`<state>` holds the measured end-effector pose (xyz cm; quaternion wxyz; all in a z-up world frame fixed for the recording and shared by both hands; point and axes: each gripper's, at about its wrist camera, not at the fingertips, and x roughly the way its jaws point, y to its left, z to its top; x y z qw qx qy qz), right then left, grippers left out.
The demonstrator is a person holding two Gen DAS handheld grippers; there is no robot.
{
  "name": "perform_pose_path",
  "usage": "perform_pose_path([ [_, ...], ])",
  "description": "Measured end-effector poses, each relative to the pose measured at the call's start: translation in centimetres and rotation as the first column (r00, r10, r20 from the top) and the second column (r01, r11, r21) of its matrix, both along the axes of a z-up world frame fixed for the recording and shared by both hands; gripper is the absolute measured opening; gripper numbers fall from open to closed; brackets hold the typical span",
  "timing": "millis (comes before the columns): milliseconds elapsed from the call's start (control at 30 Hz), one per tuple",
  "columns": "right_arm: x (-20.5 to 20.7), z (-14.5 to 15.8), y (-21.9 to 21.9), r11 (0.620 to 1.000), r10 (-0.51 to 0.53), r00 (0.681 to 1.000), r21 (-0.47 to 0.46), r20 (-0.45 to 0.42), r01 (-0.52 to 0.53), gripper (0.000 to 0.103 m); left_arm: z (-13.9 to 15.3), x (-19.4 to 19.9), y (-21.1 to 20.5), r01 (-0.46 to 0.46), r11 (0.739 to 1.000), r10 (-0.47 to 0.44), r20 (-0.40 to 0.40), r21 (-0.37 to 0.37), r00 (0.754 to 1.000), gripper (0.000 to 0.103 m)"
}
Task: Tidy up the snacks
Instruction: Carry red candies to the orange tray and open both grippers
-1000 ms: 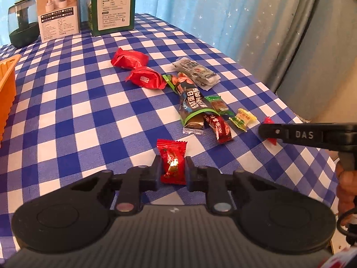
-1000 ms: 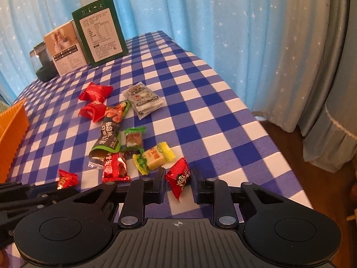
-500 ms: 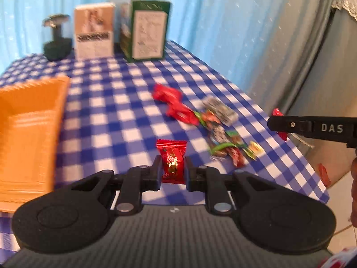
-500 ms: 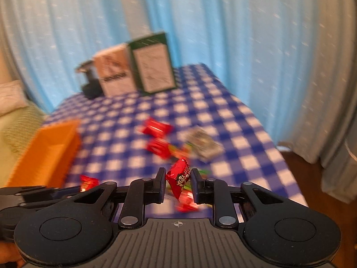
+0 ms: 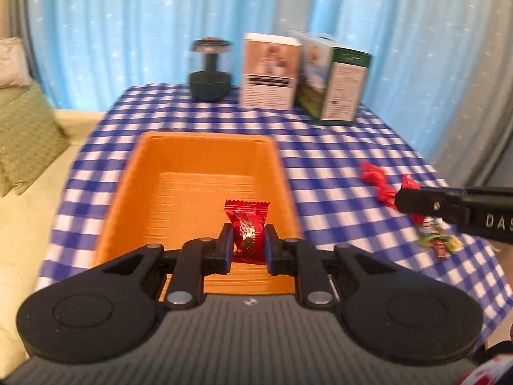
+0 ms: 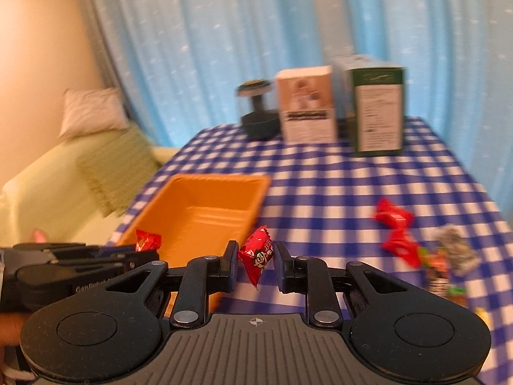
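Observation:
My left gripper (image 5: 248, 247) is shut on a red wrapped candy (image 5: 247, 227) and holds it above the near end of the orange tray (image 5: 205, 147). My right gripper (image 6: 255, 263) is shut on a red snack packet (image 6: 256, 255) just right of the tray's (image 6: 218, 179) near corner. In the right wrist view the left gripper (image 6: 141, 250) shows at the left with its candy (image 6: 147, 240). In the left wrist view the right gripper (image 5: 404, 199) shows at the right. Red packets (image 6: 396, 227) and several mixed snacks (image 6: 449, 256) lie on the checked cloth at right.
Two upright boxes (image 5: 269, 70) (image 5: 336, 80) and a dark round appliance (image 5: 210, 70) stand at the table's back edge before a blue curtain. A green sofa (image 6: 80, 166) with a pillow lies left of the table. The tray's inside shows no snacks.
Both grippers swung left from the snack pile with their packets. The left one now hangs over the orange tray; the right one sits beside the tray's right wall.

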<state>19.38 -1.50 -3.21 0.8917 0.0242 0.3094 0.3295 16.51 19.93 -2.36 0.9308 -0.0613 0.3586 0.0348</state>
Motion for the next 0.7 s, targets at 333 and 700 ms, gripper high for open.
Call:
perform_pose_path([
  [333,1.8,-4.8,7.2,0.996,0.083,0.994,-0.033,-0.067,-0.085,0.024,-2.3,1.1,5.5,-0.037,0.999,0.037,-0.038,0.008,0.999,0.017],
  [700,3.5,-6.8,8.7,0.995,0.090,0.990,-0.042,-0.107,-0.095,0.024,-4.5,2.0,6.8,-0.062,0.998,0.062,-0.063,0.002,0.996,0.020],
])
